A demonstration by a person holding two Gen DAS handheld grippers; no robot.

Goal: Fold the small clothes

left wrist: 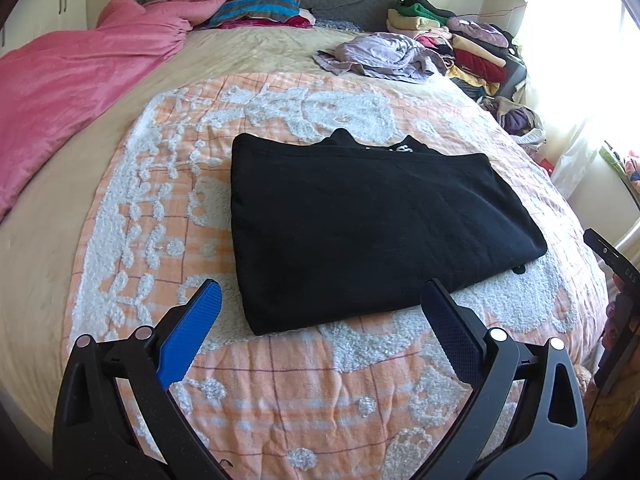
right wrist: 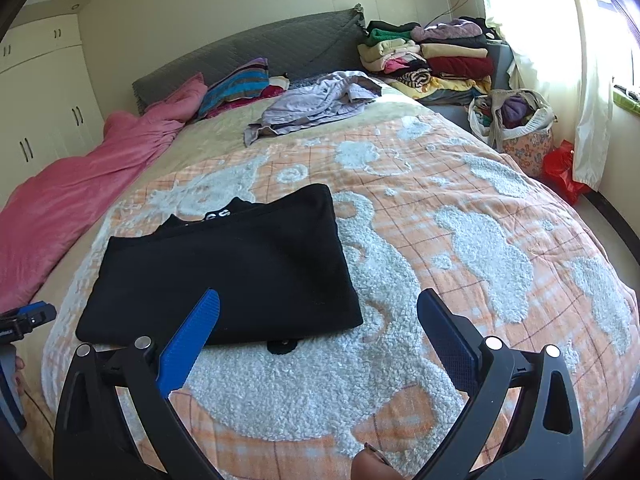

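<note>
A black garment (left wrist: 372, 232) lies folded into a flat rectangle on the orange and white blanket (left wrist: 280, 392); in the right wrist view the same garment (right wrist: 224, 272) sits left of centre, with white lettering showing at its far edge. My left gripper (left wrist: 320, 296) hovers open just short of the garment's near edge, nothing between its blue pads (left wrist: 188, 340). My right gripper (right wrist: 318, 302) is open too, above the garment's near right corner, holding nothing. The right tool's body (left wrist: 616, 280) shows at the left wrist view's right edge.
A crumpled lilac garment (right wrist: 320, 100) lies further up the bed. Stacked folded clothes (right wrist: 436, 64) sit at the far right beside the headboard, and a basket of clothes (right wrist: 516, 128) stands by the bed. A pink duvet (left wrist: 68, 92) covers the left side.
</note>
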